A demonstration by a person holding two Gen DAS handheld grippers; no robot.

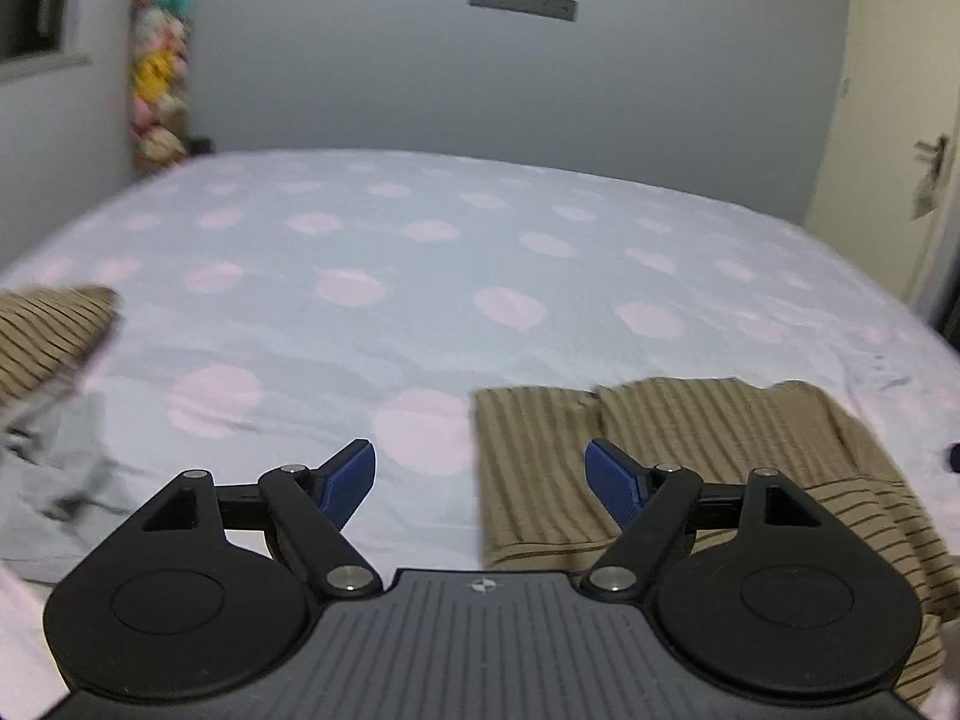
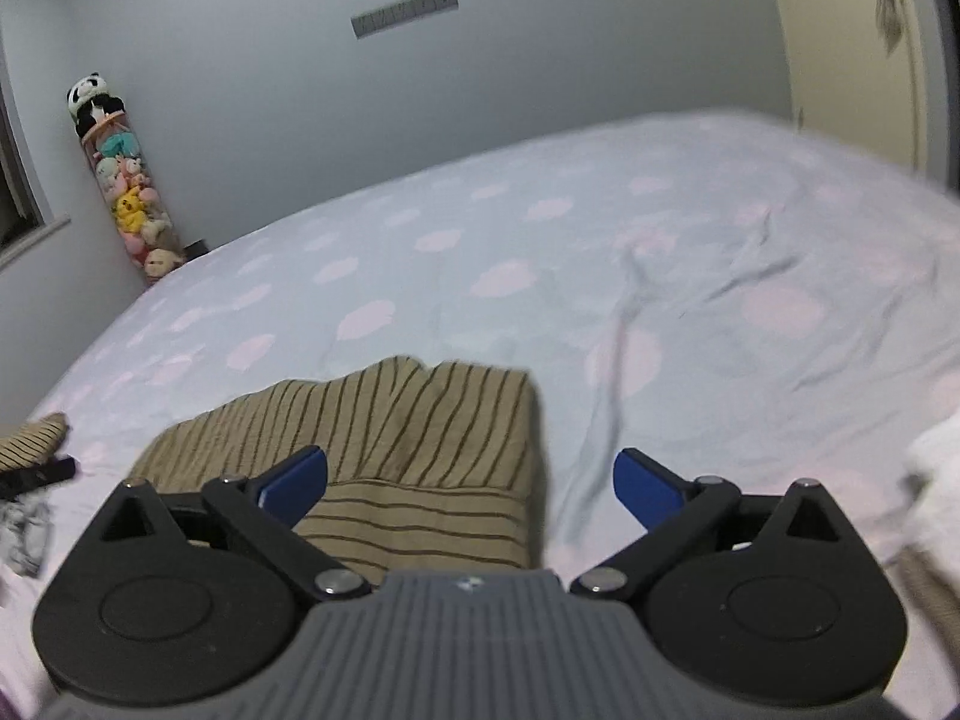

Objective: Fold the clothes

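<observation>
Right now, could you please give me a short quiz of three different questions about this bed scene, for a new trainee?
1. True or false: the left gripper is shut on the striped garment.
2. What pattern does the bed sheet have? A) pink spots B) green checks C) plain white
3. Fill in: the jaws of the right gripper stand ____.

Key: 1 false; 2 A; 3 open, with nothing between them.

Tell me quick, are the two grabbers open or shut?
Left hand-held gripper: open, holding nothing.
Right hand-held gripper: open, holding nothing; the striped garment lies below.
</observation>
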